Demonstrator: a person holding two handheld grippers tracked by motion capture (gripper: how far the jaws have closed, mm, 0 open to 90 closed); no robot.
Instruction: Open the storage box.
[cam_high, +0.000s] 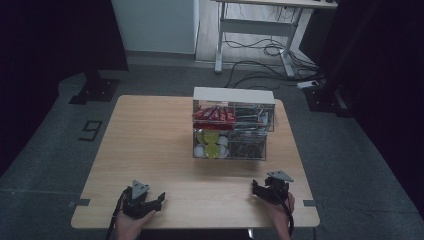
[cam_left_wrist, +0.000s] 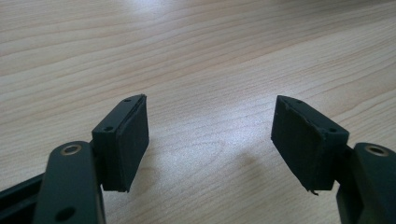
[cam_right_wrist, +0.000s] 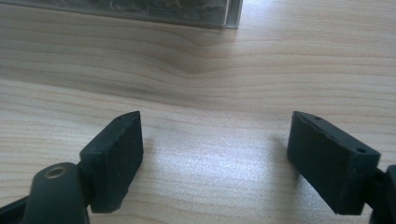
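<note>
Your left gripper (cam_high: 150, 201) and right gripper (cam_high: 263, 189) stand wide, empty, on the table (cam_high: 150, 145); the clear organizer (cam_high: 232, 131) holds red packets (cam_high: 214, 115) and yellow-green capsules (cam_high: 210, 144).

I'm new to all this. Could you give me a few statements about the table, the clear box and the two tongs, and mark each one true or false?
1. Both tongs, the left tongs and the right tongs, stand open with nothing between them. True.
2. The clear organizer sits at the table's near edge. False: it stands toward the far side, apart from both tongs.
3. Red packets lie in its upper level. True.
4. The left tongs grip a yellow capsule. False: the yellow capsules lie inside the organizer's lower level.
5. The table is wooden. True.
</note>
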